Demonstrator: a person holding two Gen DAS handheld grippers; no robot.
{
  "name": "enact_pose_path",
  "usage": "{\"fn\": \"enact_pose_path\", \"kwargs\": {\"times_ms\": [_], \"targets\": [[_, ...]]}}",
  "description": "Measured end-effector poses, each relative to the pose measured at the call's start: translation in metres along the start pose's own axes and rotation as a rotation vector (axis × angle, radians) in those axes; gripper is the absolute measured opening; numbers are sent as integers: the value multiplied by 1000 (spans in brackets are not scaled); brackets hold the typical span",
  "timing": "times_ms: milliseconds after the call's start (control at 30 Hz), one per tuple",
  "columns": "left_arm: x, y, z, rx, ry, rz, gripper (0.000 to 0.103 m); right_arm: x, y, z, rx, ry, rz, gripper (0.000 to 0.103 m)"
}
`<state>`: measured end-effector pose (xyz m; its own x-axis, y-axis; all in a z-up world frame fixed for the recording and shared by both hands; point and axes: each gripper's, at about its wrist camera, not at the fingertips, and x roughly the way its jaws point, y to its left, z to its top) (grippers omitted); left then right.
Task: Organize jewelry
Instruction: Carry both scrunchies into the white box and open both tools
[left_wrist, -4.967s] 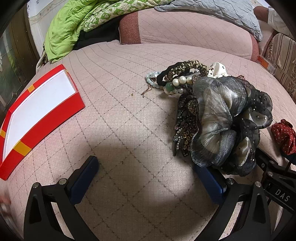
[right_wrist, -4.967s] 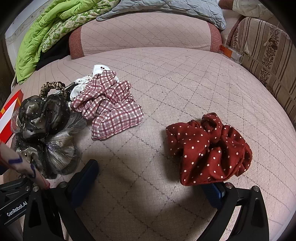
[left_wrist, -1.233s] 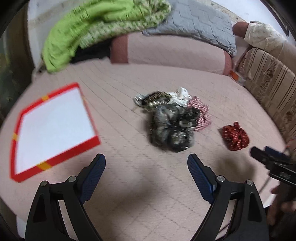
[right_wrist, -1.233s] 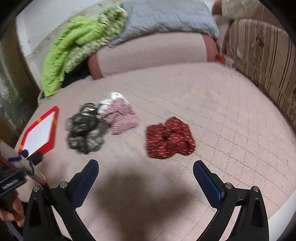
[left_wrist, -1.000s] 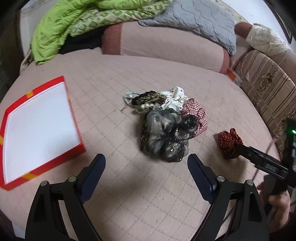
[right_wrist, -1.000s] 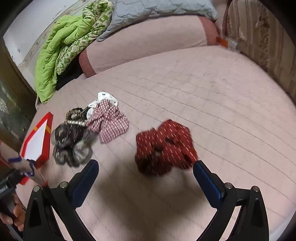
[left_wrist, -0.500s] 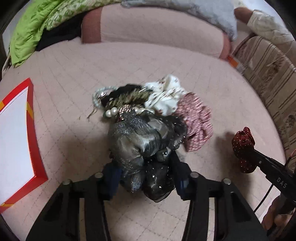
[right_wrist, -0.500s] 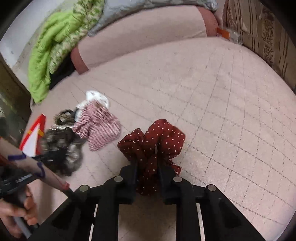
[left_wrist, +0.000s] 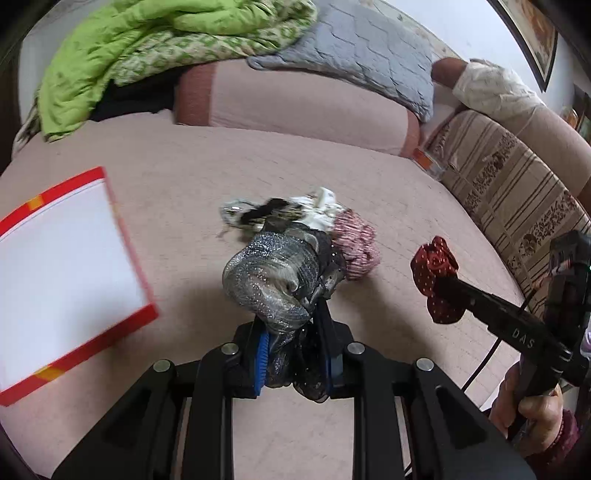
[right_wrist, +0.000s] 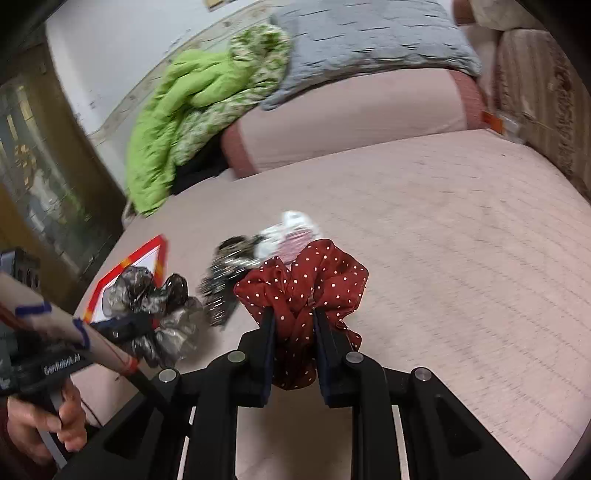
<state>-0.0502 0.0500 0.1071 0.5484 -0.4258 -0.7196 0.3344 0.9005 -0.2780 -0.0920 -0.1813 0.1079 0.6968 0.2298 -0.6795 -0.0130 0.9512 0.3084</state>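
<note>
Bare quilted bedspread (left_wrist: 177, 206) between red-rimmed box (left_wrist: 125, 236) and accessory pile (left_wrist: 295, 214)

Left gripper (left_wrist: 293, 325) is clamping the grey-black glittery scrunchie (left_wrist: 275, 275), fabric bunching between its blue-padded fingers (left_wrist: 261, 349) and hanging below them, lifted off the pink quilted bed (left_wrist: 192, 177). Behind it a pile is lying on the bed: a plaid red-white scrunchie (left_wrist: 356, 245), a white scrunchie (left_wrist: 320, 212) and dark beaded pieces (left_wrist: 258, 214), blurred. A red-edged white box lid (left_wrist: 55, 269) is sitting well apart at the left. At the right, the right gripper (left_wrist: 448, 284) is pinching a red polka-dot scrunchie (left_wrist: 436, 271), a hand (left_wrist: 532, 406) gripping its handle. A green blanket (left_wrist: 122, 51) and grey quilted pillow (left_wrist: 365, 51) are lying at the back.
</note>
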Motion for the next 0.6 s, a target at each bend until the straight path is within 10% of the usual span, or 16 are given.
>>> {"fn": "enact_pose_path", "kwargs": {"times_ms": [600], "targets": [[-73, 147, 6, -164, -90, 215, 24, 45, 145, 9, -229, 108, 224, 21]]}}
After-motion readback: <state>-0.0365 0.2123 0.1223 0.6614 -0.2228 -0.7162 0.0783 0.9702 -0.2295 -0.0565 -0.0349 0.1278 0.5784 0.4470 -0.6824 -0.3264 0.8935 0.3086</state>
